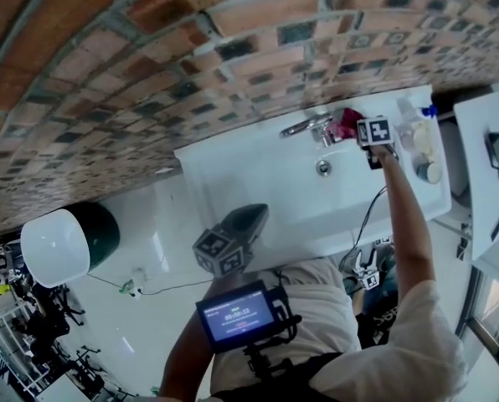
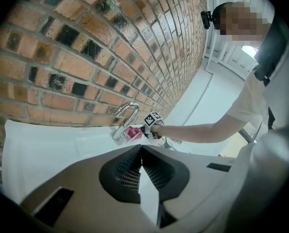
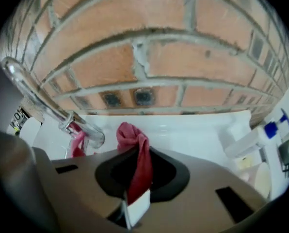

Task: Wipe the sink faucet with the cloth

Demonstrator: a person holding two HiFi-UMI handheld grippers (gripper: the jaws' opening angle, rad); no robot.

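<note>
A chrome faucet (image 1: 306, 126) curves over the white sink (image 1: 258, 174) below a brick wall. My right gripper (image 1: 368, 141) is at the faucet's right side, shut on a red cloth (image 1: 347, 122) that bunches up next to the faucet's base. In the right gripper view the cloth (image 3: 131, 136) sticks out of the shut right gripper (image 3: 137, 152), just right of the faucet (image 3: 52, 108); I cannot tell if they touch. My left gripper (image 1: 254, 216) hangs over the sink's front edge, shut and holding nothing. From the left gripper (image 2: 141, 152) I see the faucet (image 2: 127, 114) and cloth (image 2: 133, 132) farther off.
A soap bottle with a blue pump (image 3: 255, 139) and small containers (image 1: 424, 153) stand on the sink's right end. The brick wall (image 1: 233, 48) runs right behind the faucet. A white shelf (image 1: 488, 182) is at the right, a dark bin (image 1: 99, 229) on the floor at the left.
</note>
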